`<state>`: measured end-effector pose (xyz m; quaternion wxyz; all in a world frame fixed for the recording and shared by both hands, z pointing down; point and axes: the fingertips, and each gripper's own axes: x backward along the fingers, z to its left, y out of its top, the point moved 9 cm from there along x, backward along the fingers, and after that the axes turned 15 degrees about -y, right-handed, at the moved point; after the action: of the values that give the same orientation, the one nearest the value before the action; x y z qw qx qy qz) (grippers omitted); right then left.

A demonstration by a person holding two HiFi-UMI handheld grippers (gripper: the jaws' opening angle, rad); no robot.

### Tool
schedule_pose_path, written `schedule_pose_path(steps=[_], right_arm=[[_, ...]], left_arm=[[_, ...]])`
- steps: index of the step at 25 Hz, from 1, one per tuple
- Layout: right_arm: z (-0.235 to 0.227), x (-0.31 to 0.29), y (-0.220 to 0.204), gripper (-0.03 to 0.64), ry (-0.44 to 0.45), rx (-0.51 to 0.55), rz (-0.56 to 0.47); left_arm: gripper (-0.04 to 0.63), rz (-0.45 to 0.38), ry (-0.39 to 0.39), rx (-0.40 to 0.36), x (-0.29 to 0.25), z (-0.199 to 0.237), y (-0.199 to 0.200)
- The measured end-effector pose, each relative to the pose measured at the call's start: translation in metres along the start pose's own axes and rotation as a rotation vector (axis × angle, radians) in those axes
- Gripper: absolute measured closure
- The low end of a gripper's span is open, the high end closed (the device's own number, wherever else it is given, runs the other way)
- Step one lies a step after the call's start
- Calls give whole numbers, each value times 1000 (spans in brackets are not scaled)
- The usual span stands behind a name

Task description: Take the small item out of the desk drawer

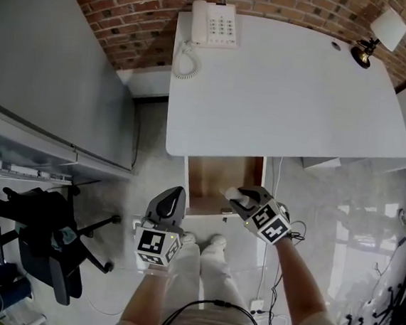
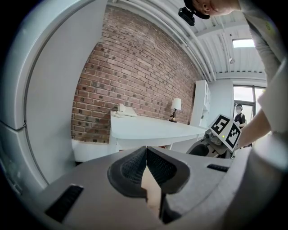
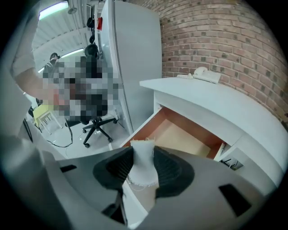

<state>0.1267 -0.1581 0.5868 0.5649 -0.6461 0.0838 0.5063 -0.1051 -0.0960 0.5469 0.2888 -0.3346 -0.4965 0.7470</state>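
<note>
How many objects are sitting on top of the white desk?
2. A white corded telephone sits at the far left corner of the white desk top, and a small black lamp with a white shade at the far right corner. None seems hidden.

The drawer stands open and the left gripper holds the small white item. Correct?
Not quite: the right gripper holds the small white item, as the right gripper view shows; the left gripper is shut on nothing. The drawer does stand open.
</note>
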Motion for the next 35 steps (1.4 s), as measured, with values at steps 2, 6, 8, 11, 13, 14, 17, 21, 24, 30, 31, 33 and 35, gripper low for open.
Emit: schedule_pose_path(steps=[2,6,8,11,13,14,17,21,24,30,31,33,35], right_arm=[[1,10,6,466,-9,-26,-23],[1,31,18,466,-35,-89,-82],[0,40,22,466,-46,-113,-103],[0,52,27,466,-66,-139,-133],[0,60,30,466,-84,-153,-153],[-1,64,32,466,-92,-163,-163],[-6,78,38,466,-119,-198,-196],[-10,95,44,466,-150,-249,-245],[-11,107,51,466,-173,-274,-284],[-12,126,61,466,-214,-322,-350],[-12,130,64,466,-218,-325,-363],[-13,135,69,466,-232,-330,-391],[-13,140,72,466,-248,-337,-412]], left_arm=[[589,-5,1,-4,4,-2,8],[591,-13,-2,-21,13,-4,23],[591,-14,-5,-31,15,-4,31],[590,-14,-13,-50,19,-4,42],[590,-15,-17,-61,22,-4,48],[591,-16,-19,-63,23,-4,52],[591,-28,-24,-63,24,-6,61],[589,-44,-33,-65,25,-13,71],[590,-55,-42,-75,26,-16,81],[590,-76,-51,-91,31,-18,98],[589,-80,-51,-92,33,-17,101],[589,-93,-48,-91,35,-16,105],[589,-102,-45,-88,37,-17,108]])
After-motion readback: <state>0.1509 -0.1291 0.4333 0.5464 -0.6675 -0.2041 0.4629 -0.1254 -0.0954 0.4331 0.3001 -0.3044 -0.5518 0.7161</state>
